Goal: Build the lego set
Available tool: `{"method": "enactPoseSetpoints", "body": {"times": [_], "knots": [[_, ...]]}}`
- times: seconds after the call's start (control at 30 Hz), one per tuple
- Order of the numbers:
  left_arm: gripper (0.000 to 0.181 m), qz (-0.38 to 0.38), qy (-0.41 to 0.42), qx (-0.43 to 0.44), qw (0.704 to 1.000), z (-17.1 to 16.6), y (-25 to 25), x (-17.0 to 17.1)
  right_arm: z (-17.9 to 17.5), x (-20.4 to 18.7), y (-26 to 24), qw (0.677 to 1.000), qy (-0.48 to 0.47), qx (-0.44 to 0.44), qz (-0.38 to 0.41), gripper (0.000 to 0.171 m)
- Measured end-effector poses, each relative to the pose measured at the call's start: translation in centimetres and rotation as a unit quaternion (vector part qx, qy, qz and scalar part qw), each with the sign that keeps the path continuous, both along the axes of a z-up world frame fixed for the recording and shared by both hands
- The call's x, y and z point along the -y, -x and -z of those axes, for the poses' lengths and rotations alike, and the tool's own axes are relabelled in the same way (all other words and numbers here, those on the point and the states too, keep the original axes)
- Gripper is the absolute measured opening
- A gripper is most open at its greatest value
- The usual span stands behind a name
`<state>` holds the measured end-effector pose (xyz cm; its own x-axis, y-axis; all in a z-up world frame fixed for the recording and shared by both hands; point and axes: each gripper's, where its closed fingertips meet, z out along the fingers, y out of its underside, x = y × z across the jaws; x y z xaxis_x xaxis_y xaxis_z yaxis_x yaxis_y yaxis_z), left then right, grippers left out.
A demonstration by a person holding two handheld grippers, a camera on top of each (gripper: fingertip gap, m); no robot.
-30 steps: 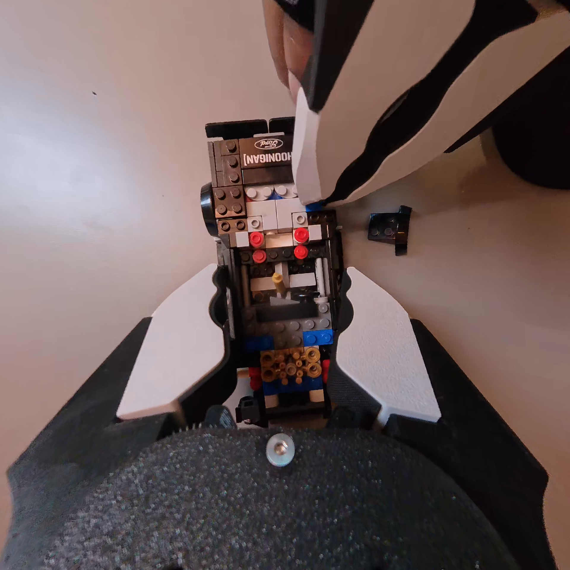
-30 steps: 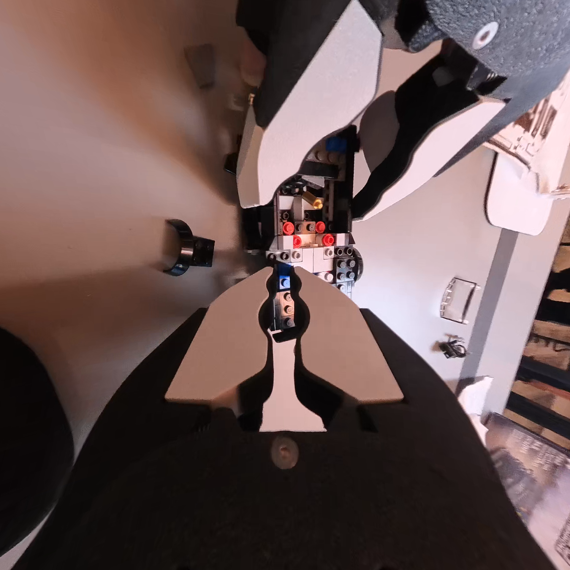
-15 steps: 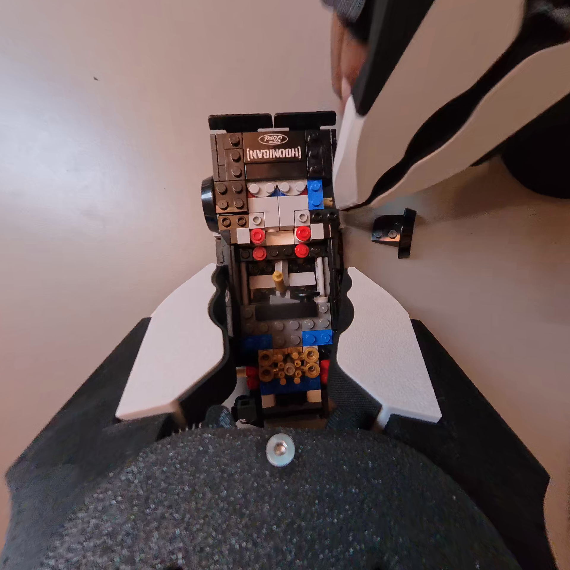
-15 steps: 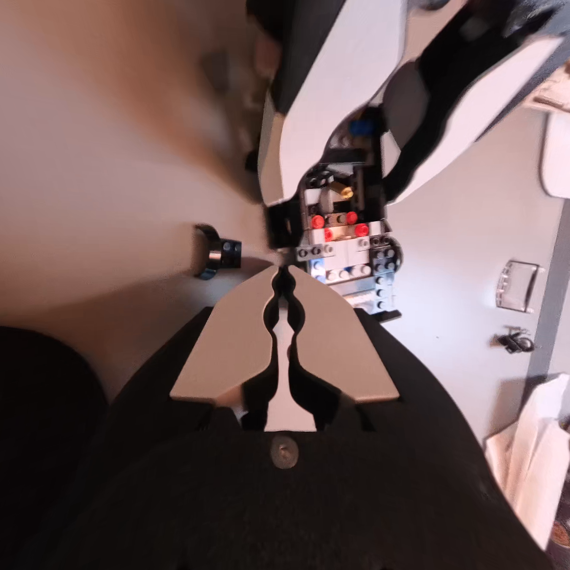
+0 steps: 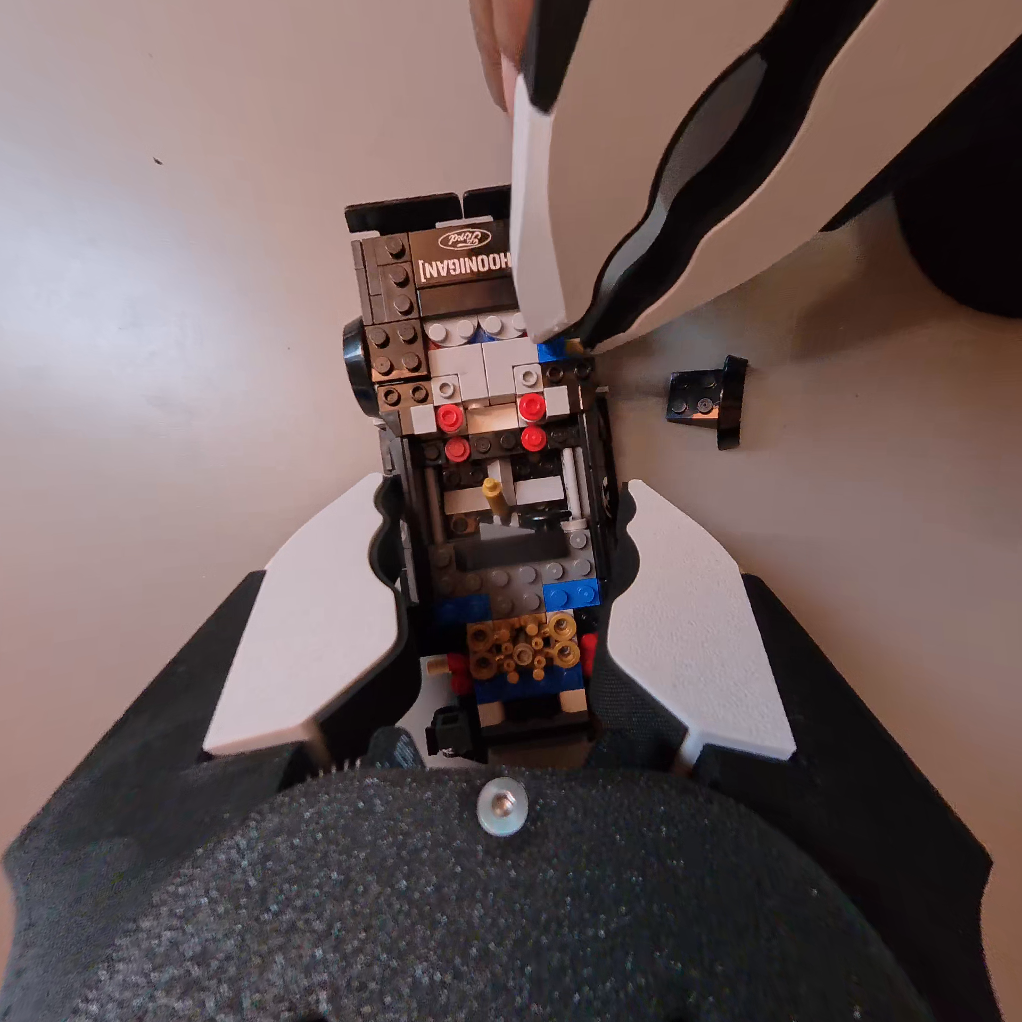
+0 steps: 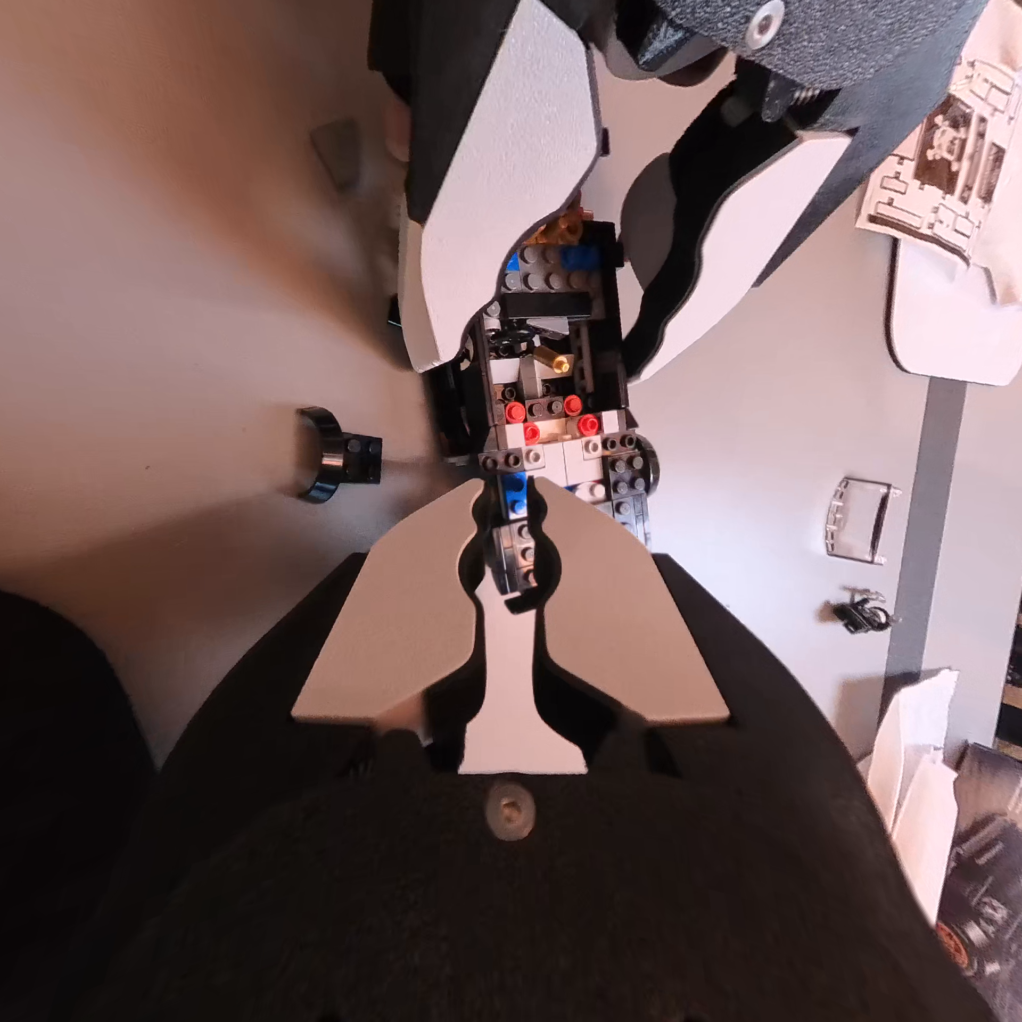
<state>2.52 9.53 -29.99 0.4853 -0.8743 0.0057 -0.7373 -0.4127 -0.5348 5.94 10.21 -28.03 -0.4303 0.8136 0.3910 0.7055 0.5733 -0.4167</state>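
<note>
The left gripper [image 5: 500,564] stands wide, its fingers [image 5: 309,625] clamped on the two long sides of the car [image 5: 492,453], which sits on the table [image 5: 166,387]. The right gripper [image 6: 509,486] is nearly closed, with only a narrow gap between the tips; they press on the blue plate [image 6: 514,492] at the car's far right corner, though whether they pinch it cannot be told. Half a second ago the right gripper was lifted clear to the right, with the blue plate and the dark strip behind it fully in sight; now its tips are back down on the plate and cover that corner. A loose black piece [image 5: 705,401] lies just right of the car. Open table spreads to the left. In the right wrist view a clear windscreen [image 6: 857,520] and a booklet [image 6: 951,138] lie well apart to the right.
</note>
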Motion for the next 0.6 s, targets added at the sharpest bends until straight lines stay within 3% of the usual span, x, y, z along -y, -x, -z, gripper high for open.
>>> {"method": "enactPoseSetpoints", "body": {"times": [0.2, 0.4, 0.6], "knots": [[0.075, -0.001, 0.001, 0.004, 1.0, -0.02, -0.01, 0.03, 0.17, -0.17, 0.13, 0.999, -0.002, 0.034, -0.027, 0.007], [0.073, -0.015, 0.012, 0.011, 1.0, -0.08, 0.03, 0.02, 0.12, 0.34, 0.33, 0.996, -0.067, 0.018, -0.06, 0.006], [0.073, -0.007, 0.01, 0.004, 1.0, -0.03, 0.07, 0.19, 0.01, 0.57, 0.28, 1.0, -0.015, -0.001, -0.023, 0.005]]}}
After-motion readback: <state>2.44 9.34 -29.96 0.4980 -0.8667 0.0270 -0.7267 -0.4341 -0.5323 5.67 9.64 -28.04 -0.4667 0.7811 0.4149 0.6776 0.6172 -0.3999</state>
